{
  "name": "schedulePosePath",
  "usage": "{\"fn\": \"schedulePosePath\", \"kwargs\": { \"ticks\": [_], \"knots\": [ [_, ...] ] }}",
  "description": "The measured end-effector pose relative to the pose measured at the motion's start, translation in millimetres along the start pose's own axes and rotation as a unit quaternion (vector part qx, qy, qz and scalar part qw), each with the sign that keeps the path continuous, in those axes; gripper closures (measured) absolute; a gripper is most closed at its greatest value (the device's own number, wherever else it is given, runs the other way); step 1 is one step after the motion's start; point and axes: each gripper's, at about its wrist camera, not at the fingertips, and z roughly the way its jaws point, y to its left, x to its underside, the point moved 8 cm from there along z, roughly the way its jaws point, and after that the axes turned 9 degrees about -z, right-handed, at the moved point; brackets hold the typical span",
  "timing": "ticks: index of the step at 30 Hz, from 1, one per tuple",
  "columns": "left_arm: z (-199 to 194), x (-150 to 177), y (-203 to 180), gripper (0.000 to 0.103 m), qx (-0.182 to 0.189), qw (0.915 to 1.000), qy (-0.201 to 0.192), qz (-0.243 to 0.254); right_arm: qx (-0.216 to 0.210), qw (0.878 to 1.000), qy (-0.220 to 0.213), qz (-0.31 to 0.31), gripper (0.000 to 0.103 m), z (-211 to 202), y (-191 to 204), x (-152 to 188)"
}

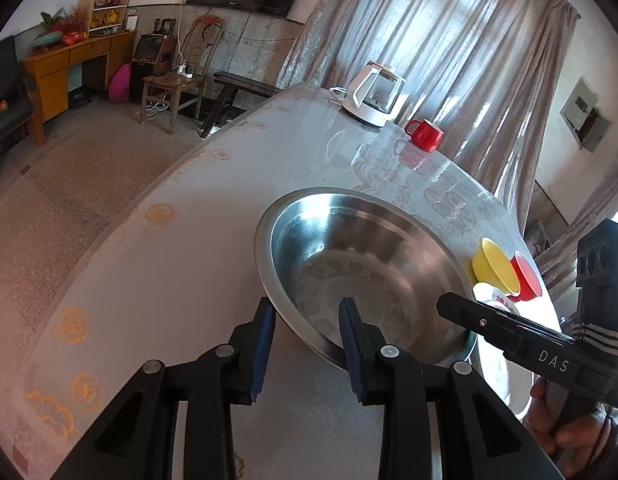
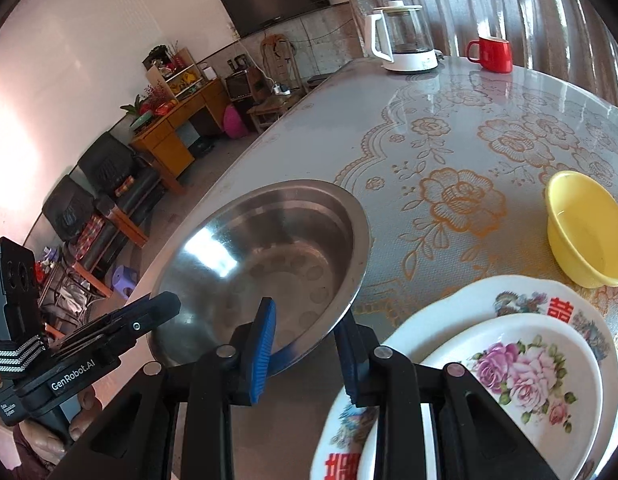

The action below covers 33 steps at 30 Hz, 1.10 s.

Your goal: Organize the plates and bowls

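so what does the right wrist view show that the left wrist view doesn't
Only the right wrist view shows the small white rose-patterned plate stacked on the large white plate with red characters, and black armchairs by the wall.

Only the left wrist view shows the small red plastic bowl behind the yellow plastic bowl.

Both show the large stainless steel basin, gripped at its rim by the left gripper and the right gripper, plus the white kettle and red mug.

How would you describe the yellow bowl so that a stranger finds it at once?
Start at the round table with the floral cover. Beyond the stacked flowered plates sits the yellow bowl. It is small, plain plastic; the steel basin is far bigger.
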Motion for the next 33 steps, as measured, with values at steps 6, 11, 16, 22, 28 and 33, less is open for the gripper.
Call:
{"fn": "schedulePosePath", "kwargs": {
  "ticks": [6,11,16,22,28,33],
  "knots": [
    [-17.1,13.3,9.3,0.071,-0.004,1.0000,-0.006,-0.004,-0.011,1.000,0.007,-0.013,0.074,0.6,20.9,15.5],
    [-21.3,19.9,14.6,0.071,0.002,0.9999,-0.002,-0.014,-0.021,1.000,0.016,-0.017,0.074,2.2,31.9,28.5],
    [-28.7,24.0,14.7,0.069,0.011,0.9999,-0.005,-0.005,-0.023,0.999,0.020,-0.020,0.069,1.5,33.5,37.6],
    [-41.3,25.3,29.7,0.062,-0.009,0.9997,-0.022,-0.010,-0.023,1.000,0.011,-0.013,0.069,-11.1,32.5,42.0],
    [-50.3,19.3,24.6,0.062,-0.023,0.9988,-0.041,0.015,-0.027,1.000,-0.008,-0.006,0.069,-29.2,28.4,43.3],
    [-47.4,13.3,0.8,0.062,-0.003,0.9987,-0.039,0.033,-0.030,0.999,-0.039,0.023,0.069,-49.5,12.4,40.3]
  ]
}}
